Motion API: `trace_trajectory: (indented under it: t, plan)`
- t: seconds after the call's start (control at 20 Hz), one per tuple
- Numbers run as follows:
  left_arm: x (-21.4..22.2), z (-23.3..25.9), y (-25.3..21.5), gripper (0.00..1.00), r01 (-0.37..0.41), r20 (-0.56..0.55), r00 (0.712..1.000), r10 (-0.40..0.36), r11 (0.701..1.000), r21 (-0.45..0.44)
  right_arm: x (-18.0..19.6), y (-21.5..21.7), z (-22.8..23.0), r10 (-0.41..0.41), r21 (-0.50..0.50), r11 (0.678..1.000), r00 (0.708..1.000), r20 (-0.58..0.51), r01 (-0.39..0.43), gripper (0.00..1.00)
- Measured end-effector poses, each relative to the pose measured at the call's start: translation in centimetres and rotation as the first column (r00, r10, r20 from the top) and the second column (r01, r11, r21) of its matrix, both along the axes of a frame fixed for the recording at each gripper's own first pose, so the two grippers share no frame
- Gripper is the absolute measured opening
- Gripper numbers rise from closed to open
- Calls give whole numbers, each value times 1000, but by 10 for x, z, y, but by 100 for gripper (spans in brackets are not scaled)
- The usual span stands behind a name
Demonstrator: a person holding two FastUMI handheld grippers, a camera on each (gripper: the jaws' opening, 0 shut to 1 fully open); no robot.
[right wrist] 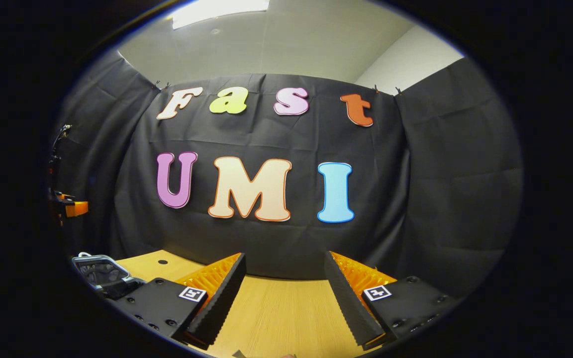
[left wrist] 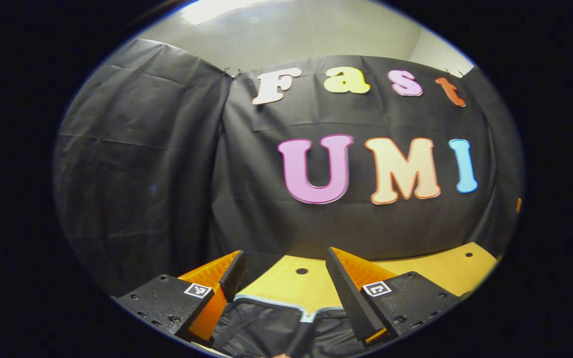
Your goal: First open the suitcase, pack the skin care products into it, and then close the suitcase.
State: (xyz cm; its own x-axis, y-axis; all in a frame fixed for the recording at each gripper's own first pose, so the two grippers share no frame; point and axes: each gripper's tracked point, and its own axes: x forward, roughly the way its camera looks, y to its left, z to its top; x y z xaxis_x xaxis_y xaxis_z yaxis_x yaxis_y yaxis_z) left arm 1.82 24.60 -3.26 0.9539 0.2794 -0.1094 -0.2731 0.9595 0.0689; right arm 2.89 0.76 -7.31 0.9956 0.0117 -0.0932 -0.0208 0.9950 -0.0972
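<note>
Left gripper view: the left hand-held gripper [left wrist: 284, 283] is spread wide, its two fingers [left wrist: 348, 293] well apart and pressing on nothing. Between and below them, at the near edge, lies the suitcase [left wrist: 266, 325], open, with its dark fabric lining and a pale zip edge showing; a dark strap runs down the middle of the lining. Whether the fingers touch the case cannot be told; they seem to hang just above it. Beyond the suitcase the yellow wooden worktop [left wrist: 445, 271] runs to the right, with small round holes in it, and ends at the black cloth wall [left wrist: 142, 174] far behind.

In the right gripper view, the right hand-held gripper [right wrist: 284, 293] is likewise held wide, holding nothing, with bare worktop [right wrist: 276, 313] seen between its fingers [right wrist: 219, 298]. To the near left, at the worktop's edge, the suitcase [right wrist: 100, 273] shows its mesh-lined inside and pale rim. Farther left and higher, the other gripper [right wrist: 70, 208] shows small and partly hidden. The skin care products cannot be made out.
</note>
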Motion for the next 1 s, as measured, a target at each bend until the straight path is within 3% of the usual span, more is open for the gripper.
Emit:
trace_trajectory:
  t: [0.25, 0.5, 0.75, 1.0]
  plan:
    - [-9, -18, -92, 94, 105, -15, 994, -106, 994, -22, -20, -38, -9, -13, 37, 999, 1000, 10, 12, 99]
    - [-22, -42, -200, 96, 268, -35, 962, -269, 963, -32, -41, -74, -25, -25, 105, 994, 999, -45, 30, 100]
    - [-48, -92, -281, 96, 407, -109, 904, -413, 911, -73, -57, -104, -33, -46, 116, 992, 996, -72, 54, 98]
    - [-74, -162, -325, 94, 486, -232, 830, -507, 862, -144, -70, -113, -41, -40, 72, 996, 993, -108, 48, 97]
